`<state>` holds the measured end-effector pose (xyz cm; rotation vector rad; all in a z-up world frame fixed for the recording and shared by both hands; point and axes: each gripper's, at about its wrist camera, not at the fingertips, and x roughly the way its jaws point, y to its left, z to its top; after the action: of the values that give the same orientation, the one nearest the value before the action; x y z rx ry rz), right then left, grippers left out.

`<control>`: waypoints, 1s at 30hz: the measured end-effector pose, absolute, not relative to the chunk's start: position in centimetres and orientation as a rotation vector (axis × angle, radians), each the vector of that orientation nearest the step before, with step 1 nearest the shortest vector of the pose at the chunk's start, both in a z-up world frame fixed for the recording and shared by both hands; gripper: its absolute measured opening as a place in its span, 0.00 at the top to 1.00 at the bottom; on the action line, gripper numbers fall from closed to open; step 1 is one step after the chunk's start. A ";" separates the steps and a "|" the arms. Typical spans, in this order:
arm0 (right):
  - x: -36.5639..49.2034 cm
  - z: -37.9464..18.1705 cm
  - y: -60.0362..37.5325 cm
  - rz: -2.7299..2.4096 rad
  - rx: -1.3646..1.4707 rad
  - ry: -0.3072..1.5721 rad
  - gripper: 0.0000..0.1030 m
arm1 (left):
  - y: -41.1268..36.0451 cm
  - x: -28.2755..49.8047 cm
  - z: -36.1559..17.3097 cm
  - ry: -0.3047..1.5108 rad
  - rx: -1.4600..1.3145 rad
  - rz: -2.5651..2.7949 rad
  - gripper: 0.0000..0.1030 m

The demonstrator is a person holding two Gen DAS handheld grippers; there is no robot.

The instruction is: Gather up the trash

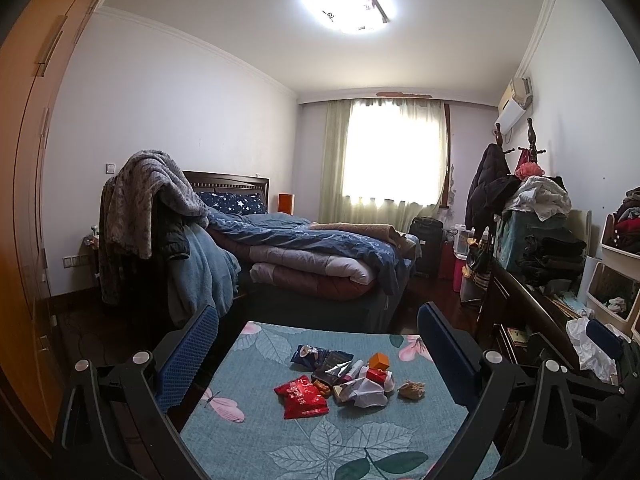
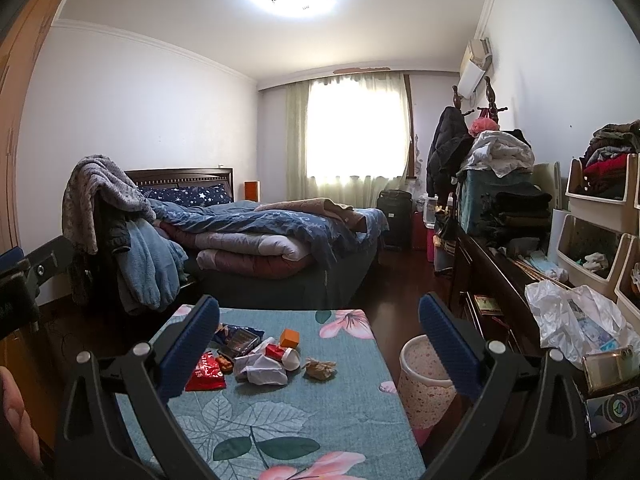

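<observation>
Both wrist cameras look forward from above the near end of the table (image 1: pixel 256 432), toward the bed (image 1: pixel 304 248) and window (image 1: pixel 394 152); the right view sits further right, also showing the bin (image 2: pixel 424 388)

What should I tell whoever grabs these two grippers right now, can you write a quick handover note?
Left gripper: open, holding nothing, above the table.
Right gripper: open, holding nothing.
Trash pile sits mid-table on the floral tablecloth: red wrapper, orange box, crumpled white paper, brown wad, dark blue packet.
Pink bin stands on the floor at the table's right edge.
Done: nothing visibly collected.
Left: move every piece into the bin.
</observation>
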<state>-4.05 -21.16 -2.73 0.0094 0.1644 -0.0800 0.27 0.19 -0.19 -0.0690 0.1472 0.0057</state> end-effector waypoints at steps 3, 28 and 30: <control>-4.0 -2.7 -21.2 -0.080 0.009 0.165 0.03 | 0.2 0.3 -0.2 0.148 -0.069 0.005 0.04; -3.7 -3.2 -21.5 -0.069 0.007 0.173 0.03 | 0.2 0.1 -0.8 0.155 -0.071 0.007 0.03; -3.6 -3.3 -21.6 -0.070 0.007 0.174 0.03 | 0.2 0.2 -0.8 0.155 -0.071 0.007 0.04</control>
<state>-3.59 -21.64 -3.34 0.0070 0.1744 -0.0703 0.16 0.19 -0.78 -0.0714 0.1554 0.0074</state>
